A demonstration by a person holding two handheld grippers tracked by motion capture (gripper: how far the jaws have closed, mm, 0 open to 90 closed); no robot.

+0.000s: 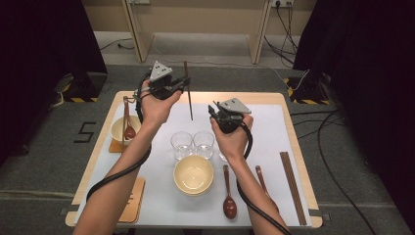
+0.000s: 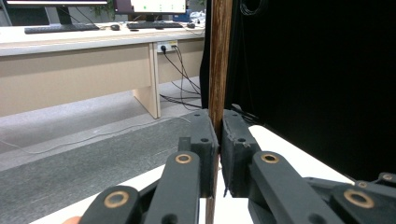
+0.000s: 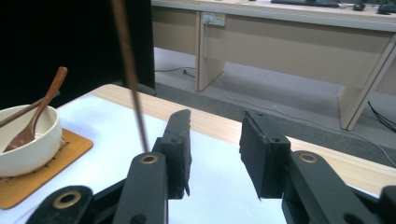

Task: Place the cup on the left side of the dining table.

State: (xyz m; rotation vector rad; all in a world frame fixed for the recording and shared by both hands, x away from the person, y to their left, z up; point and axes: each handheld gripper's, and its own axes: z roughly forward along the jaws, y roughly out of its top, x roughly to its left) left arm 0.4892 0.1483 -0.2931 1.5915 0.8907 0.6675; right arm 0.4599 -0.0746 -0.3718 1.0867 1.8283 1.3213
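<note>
White cloth covers your wooden table, and grey carpet lies all around it. Your left gripper is up over the far left part of the table. Its jaws are clenched on a thin dark brown wooden chopstick. The chopstick stands almost upright, with its tip pointing down over the white cloth. In the left gripper view the chopstick runs straight up between the two black pads, and both pads press on it.

Your right gripper is just to the right of the chopstick, a bit nearer to you. Its jaws are released, with a wide gap and nothing in it. In the right gripper view the chopstick hangs to the left of the open jaws and does not touch them.

Near you, past the grippers, two clear drinking glasses stand side by side, touching. Just in front of them sits an empty round cream bowl. Right of this bowl lies a dark brown wooden spoon. Farther right, near the table edge, lies a pair of dark brown chopsticks.

On the left, a small cream bowl sits on an orange wooden coaster. A brown wooden spoon leans inside it.
</note>
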